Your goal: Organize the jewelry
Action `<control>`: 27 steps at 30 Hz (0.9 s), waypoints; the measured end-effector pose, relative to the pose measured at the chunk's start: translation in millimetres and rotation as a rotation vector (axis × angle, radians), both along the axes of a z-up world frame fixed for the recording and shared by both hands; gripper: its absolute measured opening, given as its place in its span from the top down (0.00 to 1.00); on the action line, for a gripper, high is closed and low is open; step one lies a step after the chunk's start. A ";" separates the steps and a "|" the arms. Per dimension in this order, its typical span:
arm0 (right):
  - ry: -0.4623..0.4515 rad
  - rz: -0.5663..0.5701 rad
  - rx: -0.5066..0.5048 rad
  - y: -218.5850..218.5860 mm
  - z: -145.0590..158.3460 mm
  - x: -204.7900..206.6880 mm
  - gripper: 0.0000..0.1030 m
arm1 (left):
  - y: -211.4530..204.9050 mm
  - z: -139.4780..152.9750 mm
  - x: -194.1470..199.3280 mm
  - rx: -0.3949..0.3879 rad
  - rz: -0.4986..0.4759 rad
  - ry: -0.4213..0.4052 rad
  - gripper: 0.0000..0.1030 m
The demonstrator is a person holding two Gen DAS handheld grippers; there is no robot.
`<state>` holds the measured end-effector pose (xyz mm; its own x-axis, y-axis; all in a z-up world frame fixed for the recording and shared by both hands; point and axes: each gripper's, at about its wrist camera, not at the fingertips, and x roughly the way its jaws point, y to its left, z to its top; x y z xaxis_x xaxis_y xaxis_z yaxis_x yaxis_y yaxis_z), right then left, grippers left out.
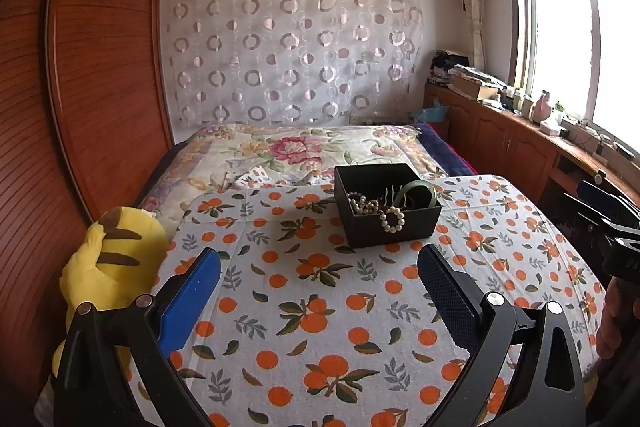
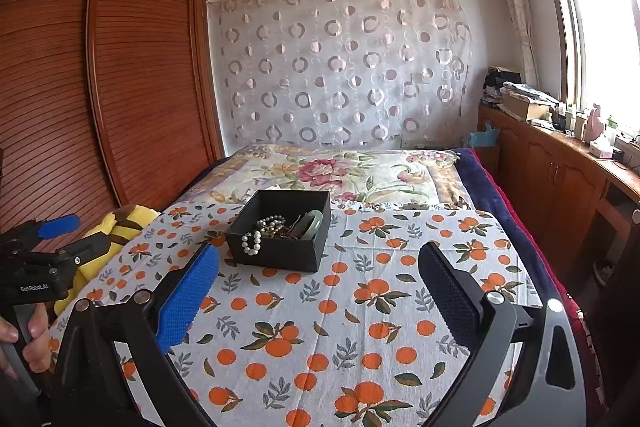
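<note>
A black open box [image 1: 394, 231] [image 2: 276, 253] stands on the orange-print cloth [image 1: 320, 307] [image 2: 340, 327]. Inside it lie pearl strands [image 1: 362, 205] [image 2: 270, 223] and a green bangle [image 1: 418, 193] [image 2: 310, 225]. A pearl bracelet [image 1: 392, 219] [image 2: 251, 243] hangs over the box's front rim. My left gripper [image 1: 320, 259] is open, short of the box, with nothing between its fingers. My right gripper [image 2: 320, 263] is open too, just before the box's near right corner. Each gripper shows at the edge of the other's view, held by a hand.
A yellow striped plush toy [image 1: 112, 259] [image 2: 120, 227] lies at the cloth's left edge. A floral bedspread [image 1: 288, 151] lies behind the box. A wooden wardrobe [image 1: 92, 67] stands left; a cluttered wooden counter [image 1: 520, 123] runs under the window at right.
</note>
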<state>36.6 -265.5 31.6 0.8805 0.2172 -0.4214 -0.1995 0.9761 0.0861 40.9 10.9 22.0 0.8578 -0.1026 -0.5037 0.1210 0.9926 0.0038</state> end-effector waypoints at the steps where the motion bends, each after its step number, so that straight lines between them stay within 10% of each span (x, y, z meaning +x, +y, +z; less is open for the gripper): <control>1: 0.001 0.000 0.000 0.0 -0.4 0.2 0.03 | 0.2 0.1 -0.2 0.001 0.000 0.000 0.08; 27: 0.000 0.000 -0.001 -0.7 -2.6 -0.3 0.03 | -6.4 3.4 -4.9 0.006 0.001 -0.023 0.08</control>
